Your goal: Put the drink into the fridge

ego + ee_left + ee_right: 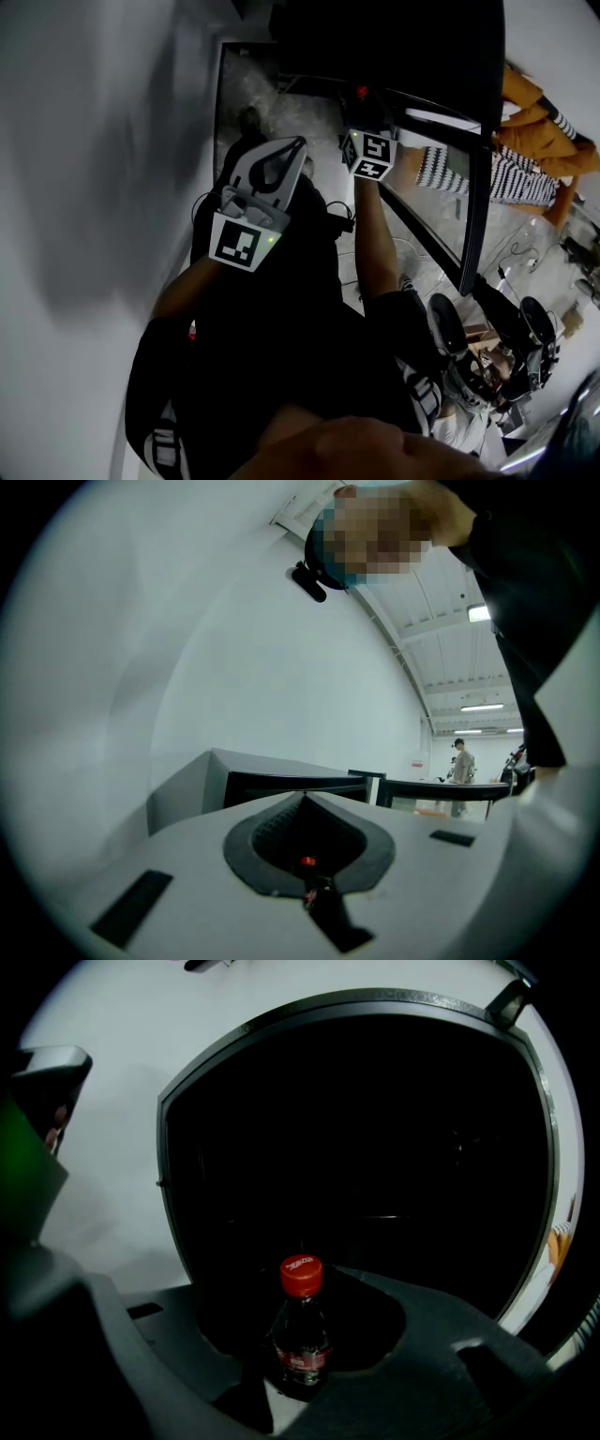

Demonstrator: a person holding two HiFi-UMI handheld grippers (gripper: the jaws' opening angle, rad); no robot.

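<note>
The right gripper (307, 1288) held the drink bottle (302, 1340) tight between its two fingers. The bottle had a red cap and dark drink inside (it stood straight up). It was up in the air, right in front of the open fridge (375, 1147), which was very dark inside. The fridge door (473, 197) stood open on the right. The left gripper (304, 796) was off to the side, near a white wall (234, 649). Its fingers were pressed together with nothing between them.
</note>
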